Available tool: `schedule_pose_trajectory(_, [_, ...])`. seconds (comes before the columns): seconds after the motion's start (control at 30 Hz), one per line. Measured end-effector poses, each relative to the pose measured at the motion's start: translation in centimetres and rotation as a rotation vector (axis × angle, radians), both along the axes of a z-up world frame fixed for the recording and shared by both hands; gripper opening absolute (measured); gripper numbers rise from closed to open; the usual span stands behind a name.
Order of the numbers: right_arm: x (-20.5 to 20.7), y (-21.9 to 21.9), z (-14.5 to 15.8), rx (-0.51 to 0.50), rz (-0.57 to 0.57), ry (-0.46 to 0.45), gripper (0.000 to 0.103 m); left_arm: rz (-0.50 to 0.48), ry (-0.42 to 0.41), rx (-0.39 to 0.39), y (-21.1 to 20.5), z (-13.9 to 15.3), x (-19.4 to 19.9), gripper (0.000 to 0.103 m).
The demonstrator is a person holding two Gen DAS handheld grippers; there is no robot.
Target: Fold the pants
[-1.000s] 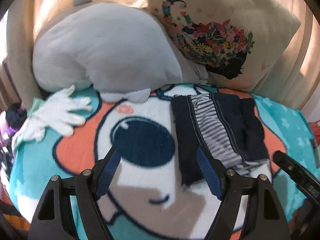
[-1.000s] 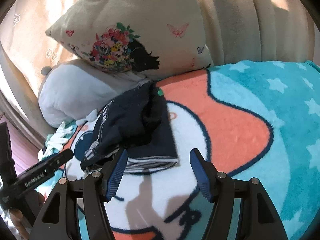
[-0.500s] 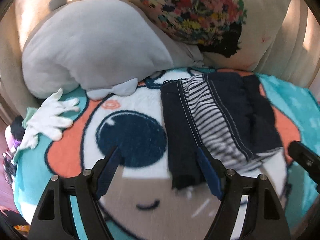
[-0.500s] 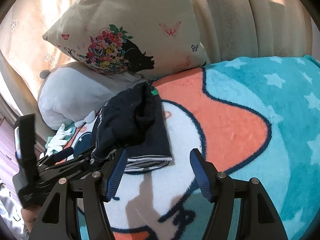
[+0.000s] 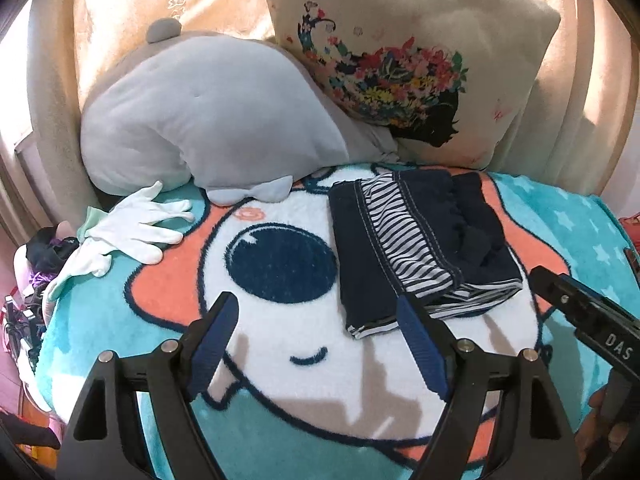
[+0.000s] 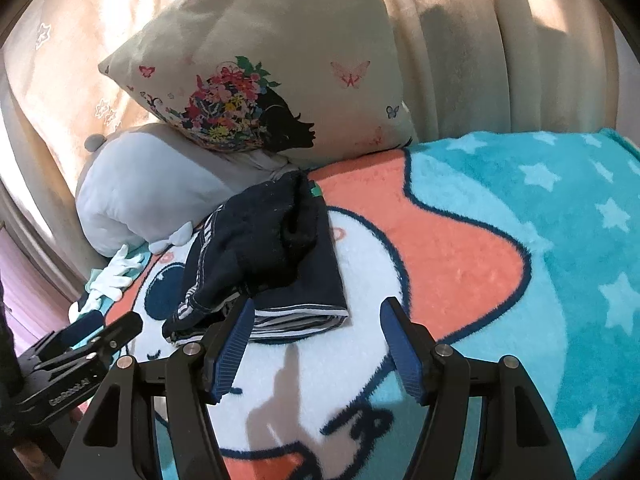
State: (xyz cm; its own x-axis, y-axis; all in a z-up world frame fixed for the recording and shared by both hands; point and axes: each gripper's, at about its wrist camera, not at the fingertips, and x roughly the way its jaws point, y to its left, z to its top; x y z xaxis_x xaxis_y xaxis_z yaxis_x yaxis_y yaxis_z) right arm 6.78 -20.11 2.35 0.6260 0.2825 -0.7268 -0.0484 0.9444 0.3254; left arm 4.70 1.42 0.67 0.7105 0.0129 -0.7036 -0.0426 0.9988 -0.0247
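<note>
The dark navy pants point(image 5: 420, 240) with a striped lining lie folded in a compact stack on the cartoon blanket point(image 5: 280, 360). They also show in the right wrist view point(image 6: 264, 256). My left gripper point(image 5: 316, 344) is open and empty, just short of the stack's near left corner. My right gripper point(image 6: 316, 344) is open and empty, its left fingertip close to the stack's near edge. The right gripper shows at the right edge of the left wrist view point(image 5: 588, 320), and the left gripper shows at the lower left of the right wrist view point(image 6: 72, 352).
A grey plush pillow point(image 5: 208, 120) and a floral cushion point(image 5: 400, 52) lean at the back, against a curtain point(image 6: 480, 48). White gloves point(image 5: 140, 228) lie at the blanket's left edge. Clutter point(image 5: 36, 264) sits beyond the left edge. The blanket stretches right with stars point(image 6: 560, 220).
My left gripper has pulled back and lifted from the pants, so the stack looks further away. The right gripper has barely moved. The pants stay put.
</note>
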Motion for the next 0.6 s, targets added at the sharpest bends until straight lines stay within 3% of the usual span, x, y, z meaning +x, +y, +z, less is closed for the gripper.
schedule_pose_trajectory(0.6, [0.2, 0.4, -0.2, -0.007, 0.002, 0.005, 0.070, -0.015, 0.052, -0.012, 0.1, -1.2, 0.4, 0.081])
